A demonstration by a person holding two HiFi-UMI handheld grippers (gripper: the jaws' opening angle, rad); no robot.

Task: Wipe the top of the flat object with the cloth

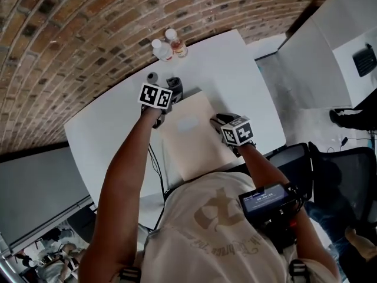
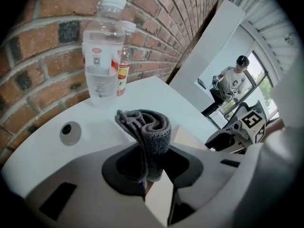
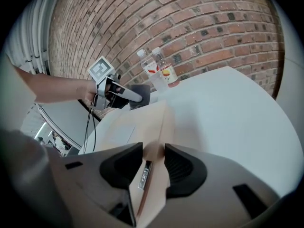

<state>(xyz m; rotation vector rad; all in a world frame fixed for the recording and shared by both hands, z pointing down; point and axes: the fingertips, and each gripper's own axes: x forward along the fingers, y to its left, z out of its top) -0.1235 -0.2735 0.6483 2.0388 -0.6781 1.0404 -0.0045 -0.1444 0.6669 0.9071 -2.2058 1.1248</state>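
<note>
1. Cloth [image 2: 149, 129], grey and rolled into a thick fold, is pinched between the jaws of the left claw [image 2: 152, 163], with its free end sticking out ahead of them.
2. The flat box [image 1: 187, 135], tan and thin, lies in the middle of the white desk [image 1: 241, 69]. Its long axis runs away from the person, toward the two bottles [image 1: 168, 45] by the brick wall.
3. The right claw [image 3: 153, 156] is closed on the box's right-hand edge, one pad on either side of the board, so it looks to be steadying the box.
4. The left claw sits at the box's far left corner. From there almost the whole top lies toward the person and to the right of the cloth.
5. Whether the cloth already touches the top cannot be told. In the left gripper view the tan surface shows just beside and below it.
6. Judgement: the wipe falls to the left hand, the only one holding the cloth. The coming stroke should run down the long axis toward the person, keeping clear of the right claw at the edge.
</note>
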